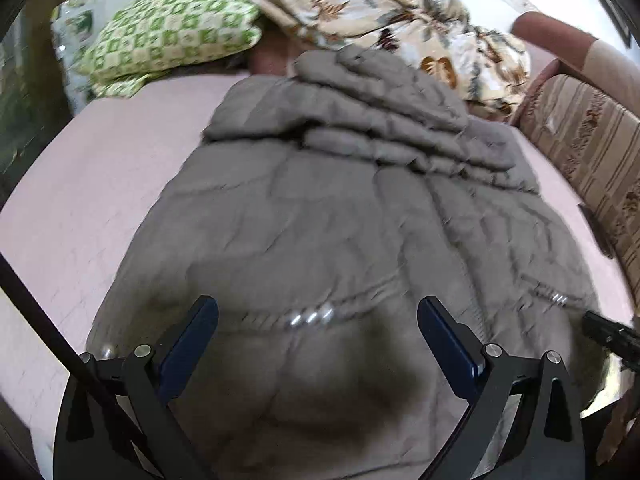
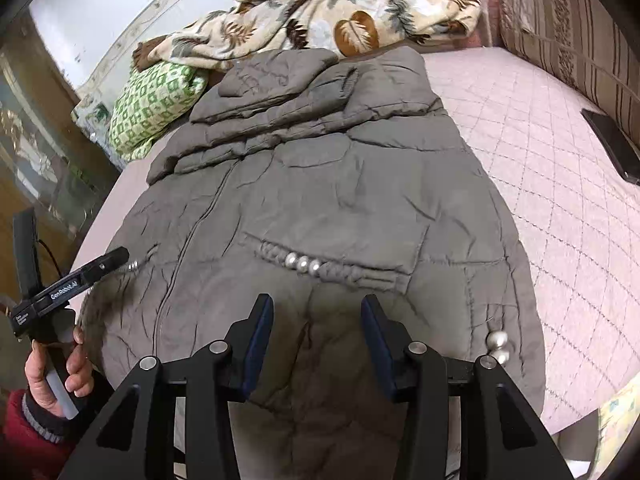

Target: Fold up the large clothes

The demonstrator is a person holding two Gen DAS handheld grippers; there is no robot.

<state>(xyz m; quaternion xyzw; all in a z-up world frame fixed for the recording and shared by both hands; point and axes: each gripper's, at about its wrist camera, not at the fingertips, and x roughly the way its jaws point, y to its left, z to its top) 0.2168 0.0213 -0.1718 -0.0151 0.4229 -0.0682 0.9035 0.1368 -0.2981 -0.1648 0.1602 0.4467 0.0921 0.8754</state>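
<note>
Left gripper [image 1: 318, 314] wide open above the hem of the grey padded coat [image 1: 320, 208], nothing held; right gripper [image 2: 317, 312] partly open over the hem, also holding nothing. Coat lies flat, front up, on the pink bed [image 2: 540, 168], sleeves folded across chest. Beyond: green patterned pillow [image 2: 154, 106], leaf-print blanket [image 2: 320, 12].

Wide open pink bedspread [image 2: 560, 200] to the right of the grey coat [image 2: 320, 184], only a dark flat phone-like thing [image 2: 612, 144] lying near the striped cushion [image 2: 568, 32]. Far end's crowded: leafy blanket [image 2: 320, 20] and green pillow [image 2: 152, 108] touch the coat's top.
</note>
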